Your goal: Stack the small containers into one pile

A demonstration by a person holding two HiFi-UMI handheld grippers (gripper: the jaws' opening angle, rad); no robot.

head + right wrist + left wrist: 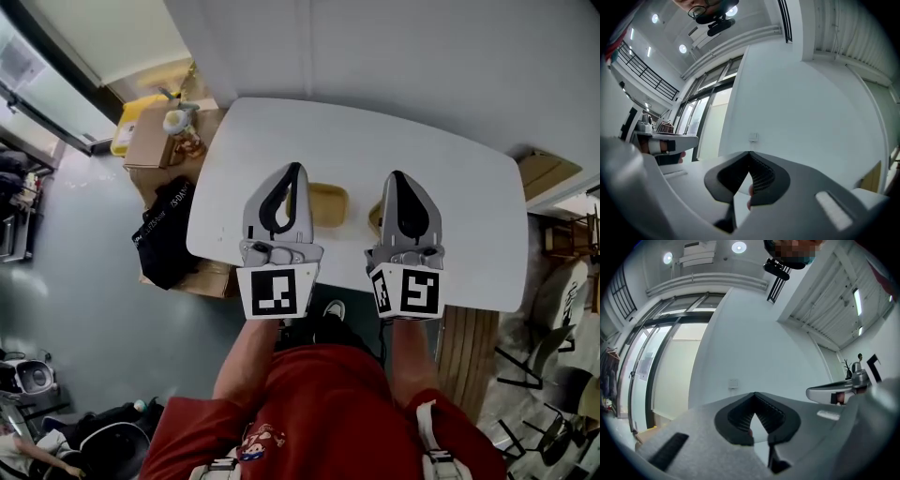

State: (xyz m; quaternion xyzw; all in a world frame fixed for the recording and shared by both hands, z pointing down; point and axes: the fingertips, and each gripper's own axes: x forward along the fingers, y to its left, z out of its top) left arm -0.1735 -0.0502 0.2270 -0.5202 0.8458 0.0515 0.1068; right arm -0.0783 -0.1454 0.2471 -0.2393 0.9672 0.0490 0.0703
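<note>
2 shut, empty tools, left gripper (294, 171) and right gripper (399, 178), are hovering over small containers (330, 204) near the desk's (375, 141) front edge. They are likely approaching, with opening needed next.

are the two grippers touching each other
Apart: the head view shows bare white table between the left gripper and the right gripper.

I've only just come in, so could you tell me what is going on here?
A person stands at a white table with a gripper in each hand. The left gripper and the right gripper are both shut and empty, held above the table. Tan small containers lie on it, partly hidden by the grippers, untouched and not yet stacked.
</note>
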